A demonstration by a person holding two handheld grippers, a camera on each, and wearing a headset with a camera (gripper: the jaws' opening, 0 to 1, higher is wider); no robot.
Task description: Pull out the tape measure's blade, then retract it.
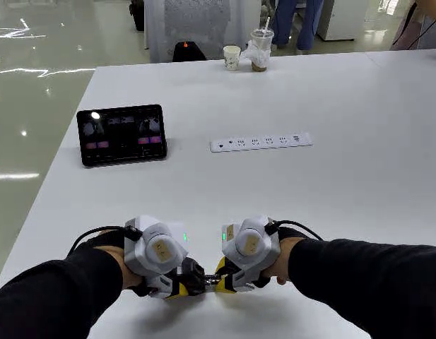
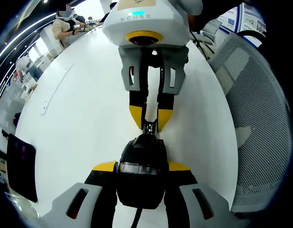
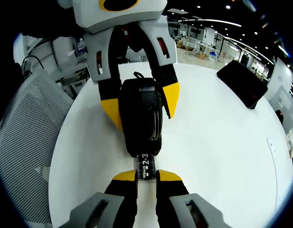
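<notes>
The black tape measure (image 1: 193,275) lies low over the white table (image 1: 309,198), close to its near edge. My left gripper (image 1: 179,287) is shut on its body (image 2: 141,175), with a yellow-tipped jaw on each side. My right gripper (image 1: 221,277) faces it from the right and is shut on the blade's end (image 3: 145,167), where a short length with the printed numbers 2 and 3 shows. In the left gripper view the right gripper (image 2: 150,124) reaches in from the top and pinches the blade's hook. In the right gripper view the tape measure's body (image 3: 141,118) sits between the left gripper's jaws.
A dark tablet (image 1: 122,134) stands at the left middle of the table. A white power strip (image 1: 260,141) lies in the centre, and two cups (image 1: 232,56) (image 1: 261,48) stand at the far edge. A grey mesh chair (image 2: 260,118) is beside the near edge.
</notes>
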